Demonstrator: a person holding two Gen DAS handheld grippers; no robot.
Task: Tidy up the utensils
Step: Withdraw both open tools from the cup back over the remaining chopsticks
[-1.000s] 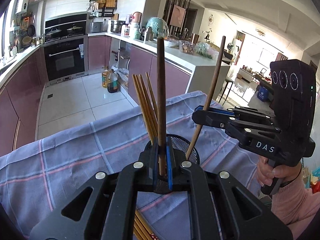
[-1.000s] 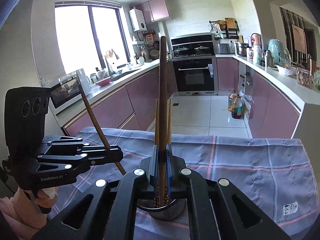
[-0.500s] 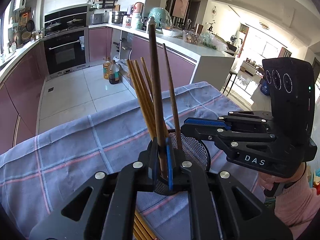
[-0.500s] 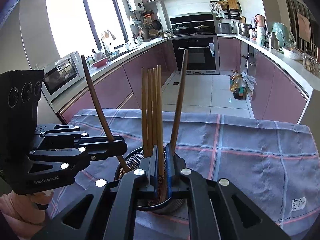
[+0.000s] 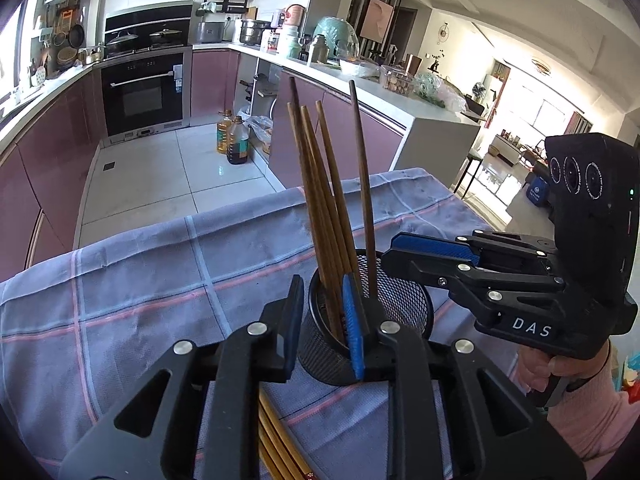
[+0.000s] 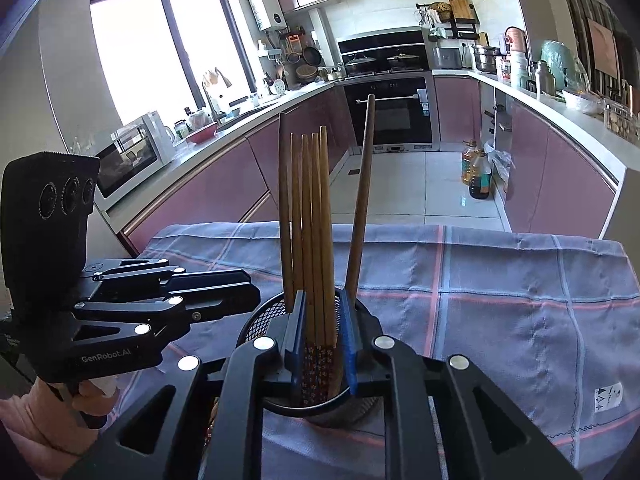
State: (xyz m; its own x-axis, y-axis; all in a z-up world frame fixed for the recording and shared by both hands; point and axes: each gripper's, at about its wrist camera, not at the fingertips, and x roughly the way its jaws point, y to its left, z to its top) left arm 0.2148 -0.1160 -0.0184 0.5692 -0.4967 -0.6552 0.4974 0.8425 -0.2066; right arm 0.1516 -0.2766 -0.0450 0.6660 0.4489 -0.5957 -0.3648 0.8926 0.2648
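A black mesh holder (image 5: 400,304) stands on the checked cloth and holds several light wooden chopsticks (image 5: 320,184) and two dark ones (image 5: 362,184). My left gripper (image 5: 320,324) is open, its fingers on either side of the holder's near rim, empty. My right gripper (image 6: 322,336) is open too, straddling the holder (image 6: 260,320) from the other side, with the chopsticks (image 6: 312,220) standing between its pads. Each gripper shows in the other's view: the right (image 5: 404,248) and the left (image 6: 252,296).
More light chopsticks (image 5: 280,444) lie on the blue-grey checked cloth (image 5: 140,280) under my left gripper. The table's far edge drops to a tiled kitchen floor (image 5: 160,176). Cabinets and an oven (image 6: 388,112) stand beyond.
Both grippers have opened and let go of their dark chopsticks, which now stand in the holder with the light ones. Both grippers have sunk lower, close around the holder's rim.
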